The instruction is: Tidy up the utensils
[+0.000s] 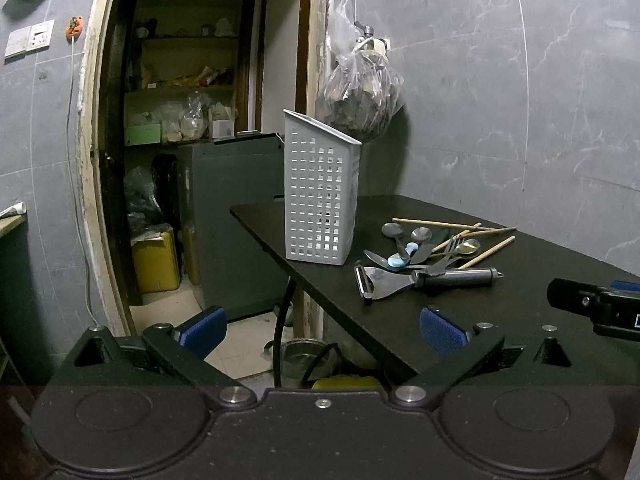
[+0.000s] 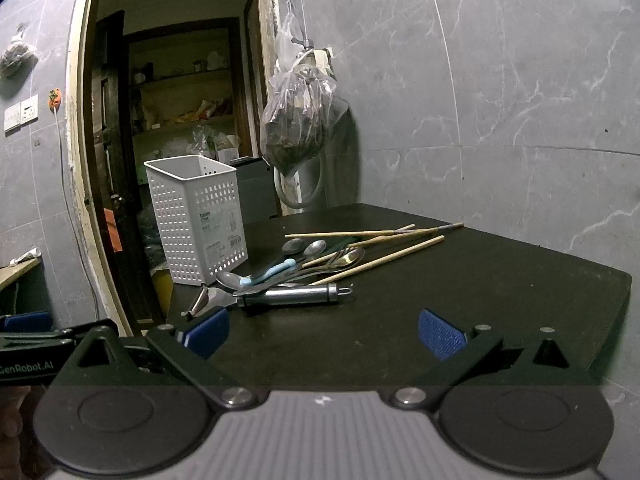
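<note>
A white perforated utensil basket [image 1: 320, 196] [image 2: 198, 216] stands upright and looks empty near the left edge of the black table [image 1: 460, 320] [image 2: 460, 280]. Beside it lies a pile of utensils: a steel-handled peeler [image 1: 420, 278] [image 2: 288, 295], several spoons [image 1: 420, 235] [image 2: 316, 248], a fork [image 1: 448, 254], a blue-handled utensil [image 1: 402, 258] [image 2: 270, 271] and wooden chopsticks [image 1: 452, 225] [image 2: 376, 233]. My left gripper [image 1: 322, 330] is open, off the table's left front corner. My right gripper [image 2: 322, 332] is open above the table's front, short of the pile. Neither holds anything.
A plastic bag of dark contents [image 1: 358, 96] [image 2: 298, 120] hangs on the grey tiled wall behind the table. An open doorway [image 1: 192, 140] to the left leads to a storeroom with shelves and a yellow canister [image 1: 156, 260]. A metal bowl [image 1: 304, 354] sits on the floor under the table.
</note>
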### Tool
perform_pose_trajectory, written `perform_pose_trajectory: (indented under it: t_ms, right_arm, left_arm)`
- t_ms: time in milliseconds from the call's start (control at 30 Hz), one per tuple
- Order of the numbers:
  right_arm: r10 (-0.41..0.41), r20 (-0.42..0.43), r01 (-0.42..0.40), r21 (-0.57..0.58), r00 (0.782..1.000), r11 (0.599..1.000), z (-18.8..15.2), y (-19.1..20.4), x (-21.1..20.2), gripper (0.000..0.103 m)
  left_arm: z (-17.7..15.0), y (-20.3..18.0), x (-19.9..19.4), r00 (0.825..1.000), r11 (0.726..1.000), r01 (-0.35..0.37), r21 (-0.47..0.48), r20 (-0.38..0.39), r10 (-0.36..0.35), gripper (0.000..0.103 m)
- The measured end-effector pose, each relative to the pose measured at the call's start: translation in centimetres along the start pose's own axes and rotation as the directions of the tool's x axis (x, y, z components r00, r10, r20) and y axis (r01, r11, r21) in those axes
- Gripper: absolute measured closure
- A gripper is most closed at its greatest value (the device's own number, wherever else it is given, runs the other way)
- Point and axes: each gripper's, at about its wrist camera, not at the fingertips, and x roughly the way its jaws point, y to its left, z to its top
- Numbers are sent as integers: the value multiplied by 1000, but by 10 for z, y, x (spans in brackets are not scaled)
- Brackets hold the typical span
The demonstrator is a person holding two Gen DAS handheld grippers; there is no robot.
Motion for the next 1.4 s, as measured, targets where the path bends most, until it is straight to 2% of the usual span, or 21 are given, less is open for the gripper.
perform_pose_trajectory:
  t_ms: [400, 533, 733, 867, 1067, 1200, 1400]
  right_arm:
    - [1, -7, -1, 0, 1000, 1000, -6, 0, 5, 0]
    - [20, -17, -19, 12, 1000, 1000, -6, 0, 4, 0]
    - [122, -38, -118, 92, 992, 989, 18, -2, 4, 0]
    - [155, -27, -153, 60, 988, 986, 45, 6, 4, 0]
    - [85, -8, -85, -63, 996, 994, 80, 24, 21, 0]
    - [65, -43, -68, -97, 997, 993, 87, 27, 44, 0]
    - [46, -113, -60, -119, 993, 991, 75, 23, 75, 0]
  left_arm:
    - [3, 0, 6, 999, 1000, -9, 6, -32, 9, 1]
    - [12, 8, 13, 999, 1000, 13, 15, -37, -13, 1]
    - [39, 29, 28, 999, 998, 12, 54, 45, -15, 1]
    - [59, 38, 53, 996, 996, 31, 85, 85, -38, 1]
    - [79, 36, 107, 993, 990, 75, 123, 85, -85, 1]
    - [83, 29, 138, 991, 982, 98, 163, 75, -111, 1]
    - [89, 20, 183, 990, 974, 95, 206, 81, -113, 1]
